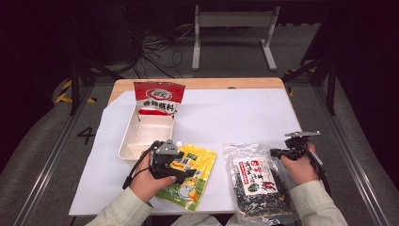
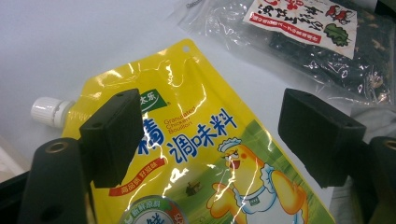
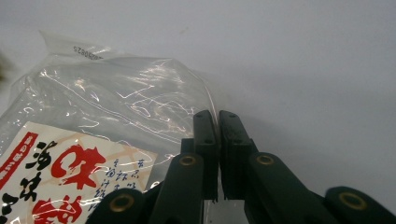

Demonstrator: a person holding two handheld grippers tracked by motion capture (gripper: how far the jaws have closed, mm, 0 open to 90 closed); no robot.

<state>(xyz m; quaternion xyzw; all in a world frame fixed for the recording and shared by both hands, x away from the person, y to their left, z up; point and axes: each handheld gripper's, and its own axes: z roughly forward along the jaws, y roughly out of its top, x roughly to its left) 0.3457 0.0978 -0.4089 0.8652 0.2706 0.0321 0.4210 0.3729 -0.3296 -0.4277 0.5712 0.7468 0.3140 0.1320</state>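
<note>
Jaws of the left gripper (image 2: 210, 140) stand spread above the yellow chicken bouillon pouch (image 2: 201, 154), its white cap (image 2: 46, 111) beyond the left jaw. Right gripper (image 3: 218, 128) is pressed together at the edge of the clear seaweed bag (image 3: 107, 116), pinching its film.

The left claw (image 1: 181, 175) and its hand (image 1: 149, 181) cover the near-left part of the yellow pouch (image 1: 197, 176). In the left gripper view the pouch's lower end runs off the bottom edge. Right of the pouch, the seaweed bag (image 1: 259, 181) is cut off at the bottom of the high view, its small print too tiny to read.
</note>
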